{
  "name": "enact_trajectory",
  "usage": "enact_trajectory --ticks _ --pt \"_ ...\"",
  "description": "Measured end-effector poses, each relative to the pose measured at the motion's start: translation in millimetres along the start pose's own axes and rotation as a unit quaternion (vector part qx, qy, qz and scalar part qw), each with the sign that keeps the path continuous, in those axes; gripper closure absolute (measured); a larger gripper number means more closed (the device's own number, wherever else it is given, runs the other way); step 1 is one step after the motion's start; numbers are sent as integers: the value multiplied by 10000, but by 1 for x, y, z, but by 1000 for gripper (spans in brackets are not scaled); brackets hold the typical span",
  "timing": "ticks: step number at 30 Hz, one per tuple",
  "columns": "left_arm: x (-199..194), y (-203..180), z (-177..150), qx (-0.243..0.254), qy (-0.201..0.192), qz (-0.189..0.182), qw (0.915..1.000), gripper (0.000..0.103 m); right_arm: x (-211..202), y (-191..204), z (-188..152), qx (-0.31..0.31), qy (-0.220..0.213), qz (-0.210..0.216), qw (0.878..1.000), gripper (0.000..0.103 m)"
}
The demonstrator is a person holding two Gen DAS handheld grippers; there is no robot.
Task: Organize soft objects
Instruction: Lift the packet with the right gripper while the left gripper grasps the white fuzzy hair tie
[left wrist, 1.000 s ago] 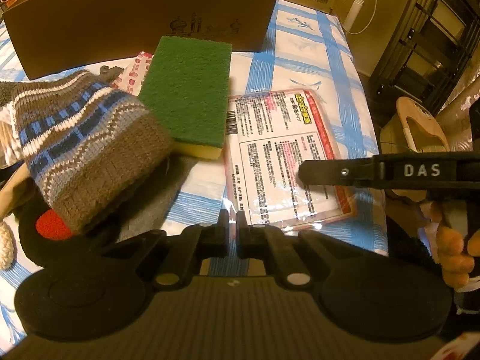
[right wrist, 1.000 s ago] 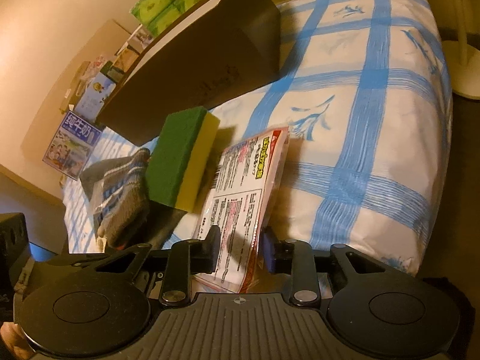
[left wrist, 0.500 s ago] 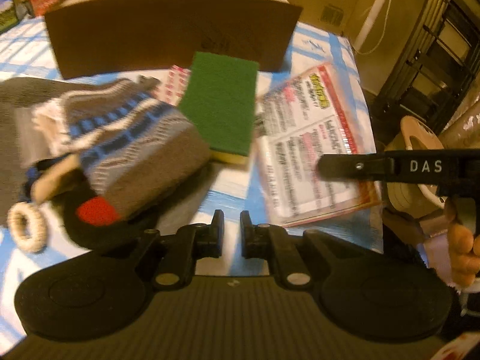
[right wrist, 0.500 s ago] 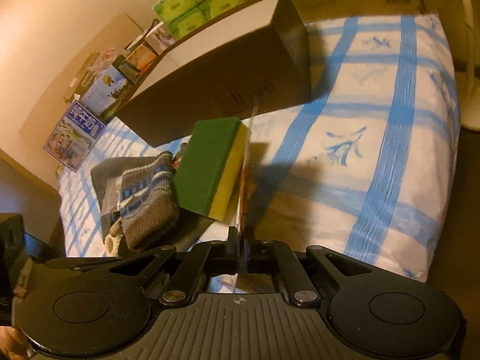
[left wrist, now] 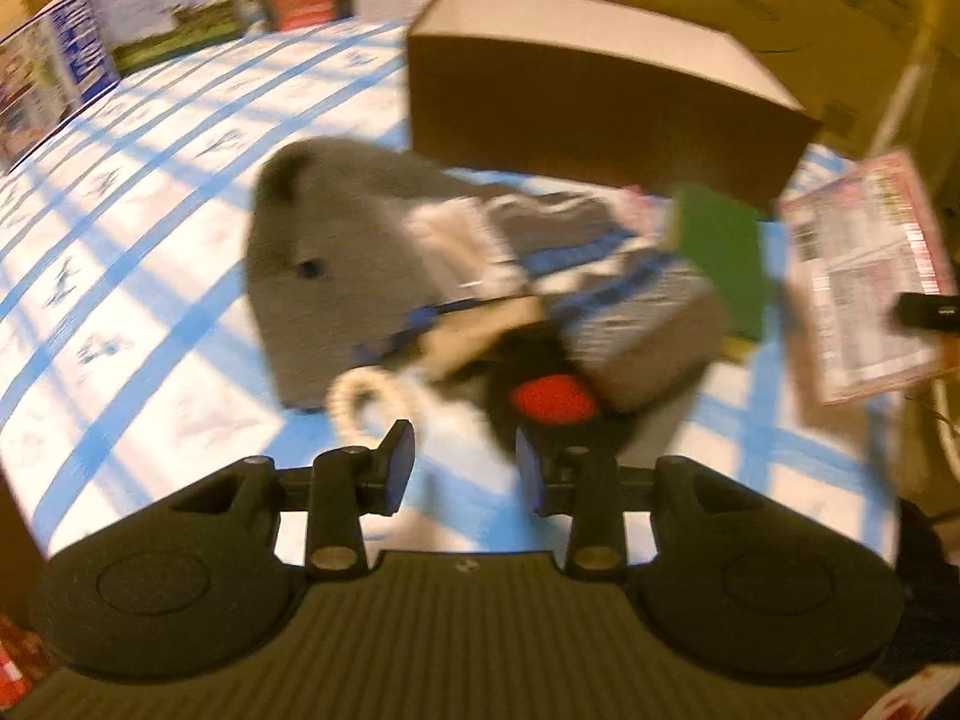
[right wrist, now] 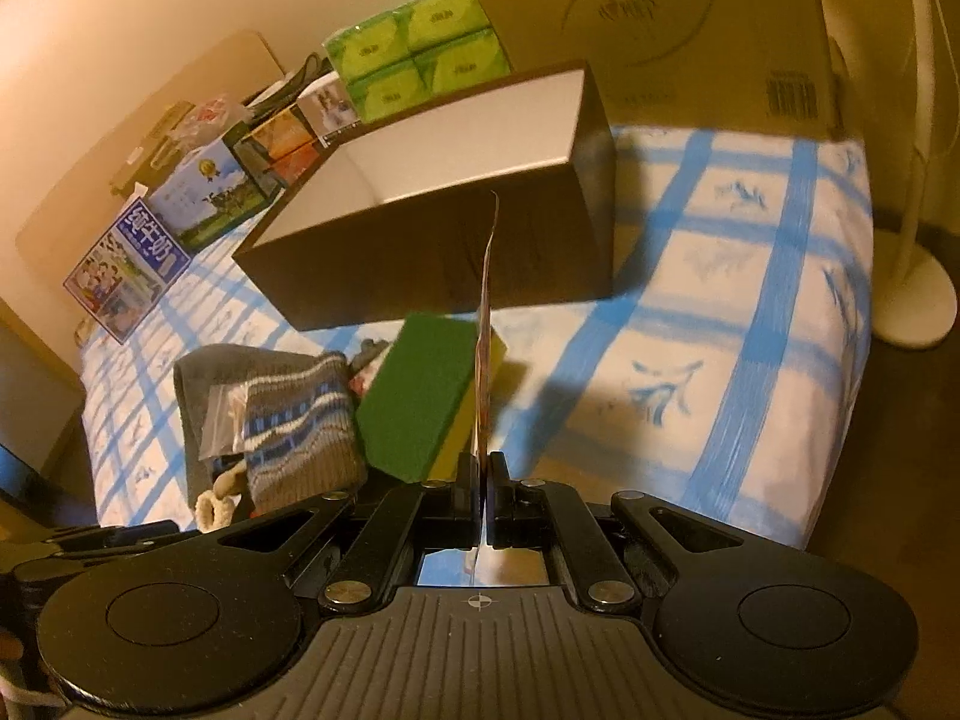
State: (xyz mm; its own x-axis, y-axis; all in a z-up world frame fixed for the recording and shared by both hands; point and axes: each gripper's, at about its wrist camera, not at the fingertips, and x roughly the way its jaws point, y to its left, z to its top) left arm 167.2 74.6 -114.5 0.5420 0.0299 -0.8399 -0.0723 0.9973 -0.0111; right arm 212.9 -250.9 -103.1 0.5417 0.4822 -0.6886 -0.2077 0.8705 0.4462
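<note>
My right gripper [right wrist: 482, 468] is shut on a flat plastic packet [right wrist: 485, 324], held edge-on above the bed; the packet also shows at the right of the left wrist view [left wrist: 858, 276]. My left gripper [left wrist: 465, 468] is open and empty, above the near edge of a pile of soft things: a green-and-yellow sponge [right wrist: 414, 396], a striped knit sock [right wrist: 300, 438], a grey cloth [left wrist: 324, 252], a black item with a red patch [left wrist: 552, 402] and a cream ring [left wrist: 360, 402]. An open dark brown box [right wrist: 444, 240] stands behind the pile.
The pile lies on a white and blue checked cover [right wrist: 720, 312]. Cartons and green tissue packs [right wrist: 420, 42] line the far edge. A cardboard box [right wrist: 660, 18] stands behind the brown box. A white fan base [right wrist: 912, 294] stands at the right.
My right gripper has lifted the packet higher, off the bed. My left gripper has opened and swung left, bringing the grey cloth and pile into the middle of its view.
</note>
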Motion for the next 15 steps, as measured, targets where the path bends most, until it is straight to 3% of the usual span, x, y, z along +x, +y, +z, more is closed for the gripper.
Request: enact_trajectory --ticks 6,15 --pt "30 22 2 -121 220 281 9993 69 6 8 6 -175 7 -97 9998 101" --pt "53 30 6 -226 346 270 9988 69 11 9 10 -260 73 -244 9993 101"
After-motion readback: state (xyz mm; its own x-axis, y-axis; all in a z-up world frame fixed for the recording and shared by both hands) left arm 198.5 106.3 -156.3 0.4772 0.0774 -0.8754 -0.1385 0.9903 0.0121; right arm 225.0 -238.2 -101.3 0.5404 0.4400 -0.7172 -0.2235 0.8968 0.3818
